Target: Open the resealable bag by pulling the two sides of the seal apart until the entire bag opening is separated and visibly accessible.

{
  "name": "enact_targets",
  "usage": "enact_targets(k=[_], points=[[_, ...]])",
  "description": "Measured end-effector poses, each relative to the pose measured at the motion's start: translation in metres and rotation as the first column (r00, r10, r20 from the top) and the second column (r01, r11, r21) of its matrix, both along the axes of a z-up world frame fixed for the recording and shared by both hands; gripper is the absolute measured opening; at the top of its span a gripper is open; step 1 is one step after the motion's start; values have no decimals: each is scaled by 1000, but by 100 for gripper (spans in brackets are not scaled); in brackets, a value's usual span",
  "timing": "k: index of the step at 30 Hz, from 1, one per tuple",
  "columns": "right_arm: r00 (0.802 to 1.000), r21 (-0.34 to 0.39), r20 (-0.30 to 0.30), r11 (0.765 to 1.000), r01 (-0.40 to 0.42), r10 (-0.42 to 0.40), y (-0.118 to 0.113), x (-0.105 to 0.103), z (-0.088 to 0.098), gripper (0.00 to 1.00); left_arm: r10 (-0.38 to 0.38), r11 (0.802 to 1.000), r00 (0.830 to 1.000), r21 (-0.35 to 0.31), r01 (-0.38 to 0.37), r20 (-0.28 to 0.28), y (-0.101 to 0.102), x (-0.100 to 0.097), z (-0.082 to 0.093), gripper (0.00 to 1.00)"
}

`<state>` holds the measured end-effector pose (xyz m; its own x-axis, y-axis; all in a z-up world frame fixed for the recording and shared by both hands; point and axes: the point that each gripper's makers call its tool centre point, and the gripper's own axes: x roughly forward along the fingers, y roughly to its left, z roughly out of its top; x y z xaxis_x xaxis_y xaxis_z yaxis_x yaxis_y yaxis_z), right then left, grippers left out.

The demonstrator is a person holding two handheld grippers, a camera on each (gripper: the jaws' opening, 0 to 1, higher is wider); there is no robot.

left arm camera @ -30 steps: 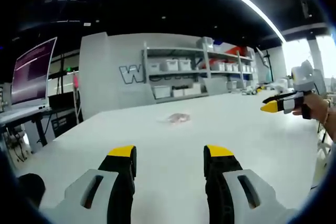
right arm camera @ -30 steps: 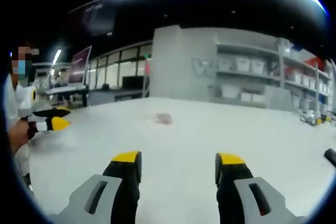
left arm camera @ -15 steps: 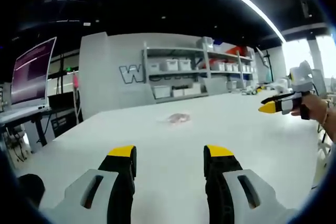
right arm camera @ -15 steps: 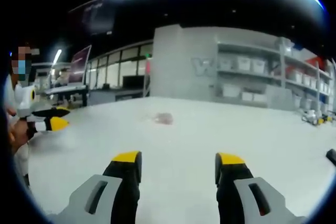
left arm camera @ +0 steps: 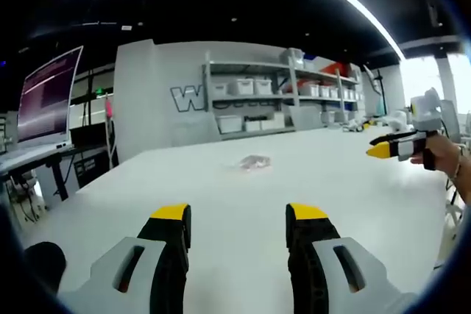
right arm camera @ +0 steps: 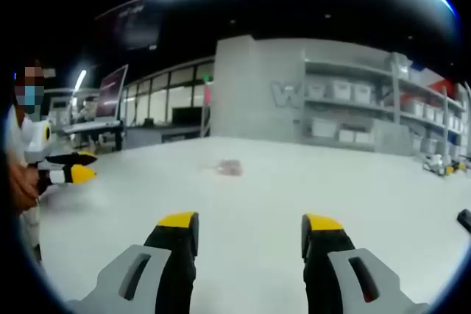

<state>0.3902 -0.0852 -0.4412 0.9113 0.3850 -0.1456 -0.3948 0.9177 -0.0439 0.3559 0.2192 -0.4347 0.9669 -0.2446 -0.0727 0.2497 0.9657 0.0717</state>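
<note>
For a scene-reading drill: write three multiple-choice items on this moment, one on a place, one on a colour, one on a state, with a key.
1. Where does the resealable bag lie?
A. flat on the white table, out ahead of both grippers
B. on a shelf by the wall
C. between the left gripper's jaws

2. What colour are the tips of the left gripper and the right gripper?
A. red
B. yellow
C. green

3. How do the jaws of the two grippers stand?
A. both pairs apart, holding nothing
B. both shut on the bag
C. left pair shut, right pair apart

Key: 1 A, as the bag rests on the tabletop beyond the jaws in both views; 2 B, as each jaw ends in a yellow cap; 3 A, as bare table shows between each pair.
</note>
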Motion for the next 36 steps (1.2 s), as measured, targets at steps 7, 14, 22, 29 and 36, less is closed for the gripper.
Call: enact_targets(k=[7, 14, 22, 29, 36], points=[[1000, 7, 5, 1000, -5, 5, 1, 1, 2, 56, -57, 998, 998, 19, 57, -14, -15, -3, 20, 51], [1000, 11, 11, 1000, -9, 9, 0, -1, 4, 56, -74, 997, 997, 20, 74, -9, -18, -8, 30, 51], [1000, 7, 7, 1000, -9, 9, -1, -2, 3, 56, -79, 997, 997, 22, 80, -21, -19, -13, 27, 51], [1000, 0, 1, 1000, -10, 10, 0, -3, 0, 56, -71, 997, 997, 40, 72, -21, -15, -15, 25, 51], [1000, -3, -4, 1000, -10, 10, 1, -2, -2, 56, -73, 997, 997, 38, 74, -23, -14, -14, 25, 51]])
